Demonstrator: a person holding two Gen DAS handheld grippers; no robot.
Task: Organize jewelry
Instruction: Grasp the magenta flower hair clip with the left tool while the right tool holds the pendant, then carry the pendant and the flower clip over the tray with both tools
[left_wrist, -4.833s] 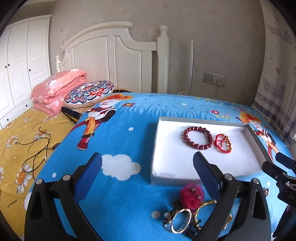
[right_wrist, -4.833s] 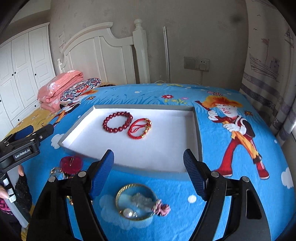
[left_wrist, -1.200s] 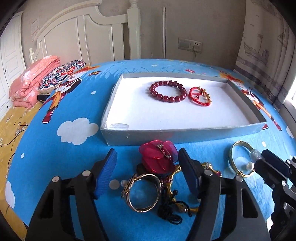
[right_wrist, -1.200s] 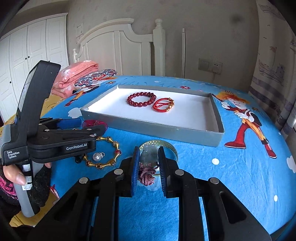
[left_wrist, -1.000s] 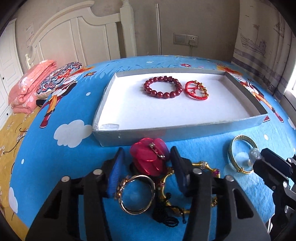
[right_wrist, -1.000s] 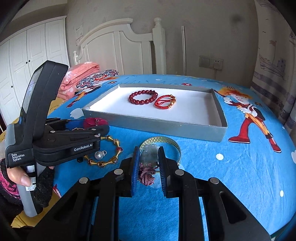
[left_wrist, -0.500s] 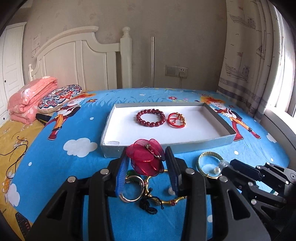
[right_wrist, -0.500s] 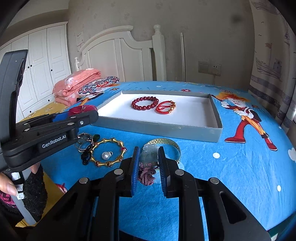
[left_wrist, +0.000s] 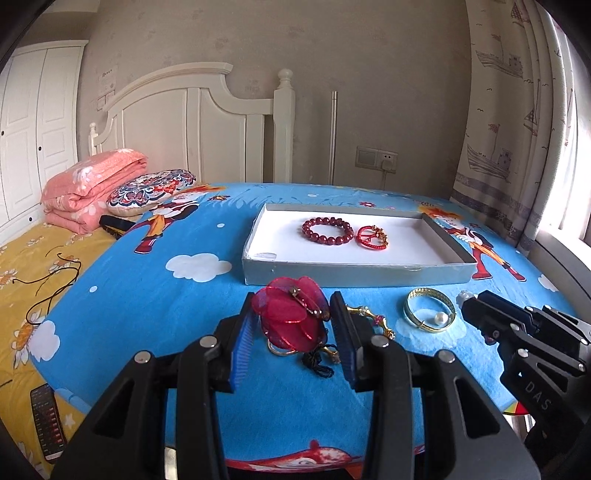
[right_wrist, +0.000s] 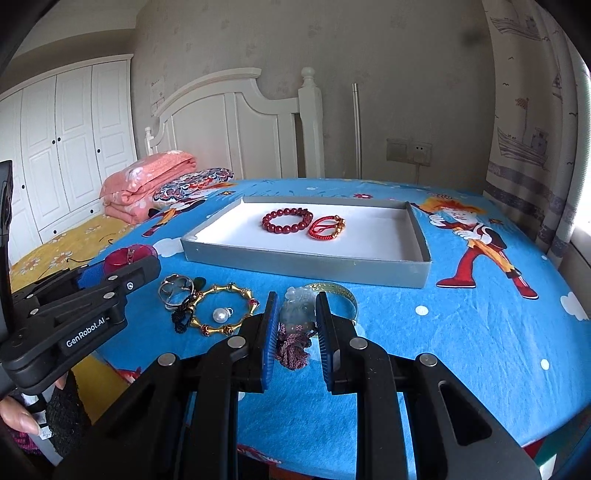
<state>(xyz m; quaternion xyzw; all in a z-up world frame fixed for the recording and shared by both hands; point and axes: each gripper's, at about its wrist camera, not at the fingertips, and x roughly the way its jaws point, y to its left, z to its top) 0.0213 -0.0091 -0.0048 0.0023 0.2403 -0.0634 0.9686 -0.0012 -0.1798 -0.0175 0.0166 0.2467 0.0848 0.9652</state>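
left wrist view: the left gripper (left_wrist: 291, 328) has its jaws clenched on a red flower brooch (left_wrist: 290, 317), held above the blue bed cover (left_wrist: 147, 295) just in front of the grey tray (left_wrist: 354, 275). in the tray lie a dark red bead bracelet (left_wrist: 327, 230) and a red cord bracelet (left_wrist: 372, 237).

right wrist view: the right gripper (right_wrist: 295, 325) has its jaws grasping a pale jade pendant (right_wrist: 297, 302) with a purple tassel (right_wrist: 293, 349). a gold bangle (right_wrist: 223, 308) with a pearl lies on the cover to the left.

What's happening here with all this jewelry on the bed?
A person holding two grippers is sorting jewelry into a tray. The left gripper grips a red flower brooch; the right gripper pinches a pale beaded piece with a tassel. A bead bracelet and a red cord bracelet already lie in the tray. More pieces wait on the blanket.
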